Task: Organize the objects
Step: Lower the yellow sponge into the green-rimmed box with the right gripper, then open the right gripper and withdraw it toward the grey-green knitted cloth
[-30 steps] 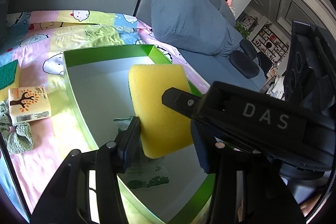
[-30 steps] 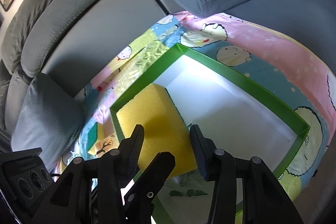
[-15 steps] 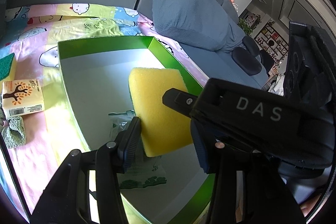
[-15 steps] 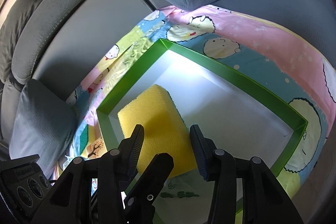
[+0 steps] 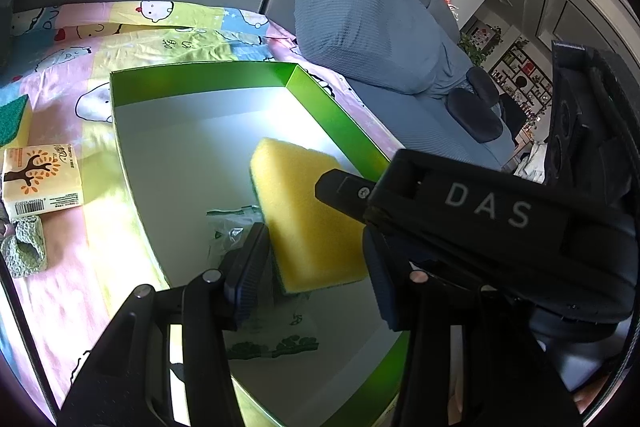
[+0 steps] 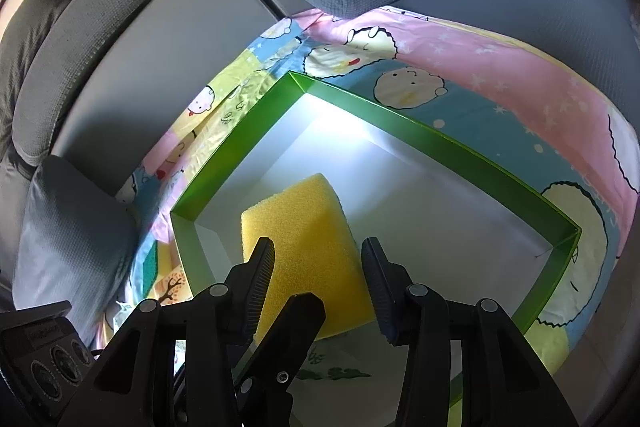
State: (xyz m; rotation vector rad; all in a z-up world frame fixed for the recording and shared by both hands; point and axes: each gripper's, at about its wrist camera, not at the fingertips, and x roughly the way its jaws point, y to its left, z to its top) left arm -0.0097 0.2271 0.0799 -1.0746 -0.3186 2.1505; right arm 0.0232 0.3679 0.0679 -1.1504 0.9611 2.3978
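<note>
A yellow sponge [image 5: 304,211] with a green scouring side hangs tilted over the white floor of a green-walled box [image 5: 340,123]. My left gripper [image 5: 316,247] is shut on it, a pad against each long edge. From the right, a black finger [image 5: 340,189] of my right gripper lies across the sponge's yellow face. In the right wrist view the same sponge [image 6: 304,227] sits squeezed between the pads of my right gripper [image 6: 318,259], above the box [image 6: 480,155]. A finger [image 6: 296,319] of the left gripper crosses in front of its near end.
A clear packet with green print [image 5: 272,343] lies in the box under the sponge. On the cartoon blanket [image 5: 60,87] left of the box lie a tissue pack [image 5: 40,181], a green knitted piece [image 5: 26,253] and a green scourer [image 5: 12,119]. Grey cushions [image 5: 360,27] stand behind.
Both grippers keep the sponge as before. The views have tilted slightly: the box sits lower in the right wrist view, and the tissue pack has slid left in the left one.
</note>
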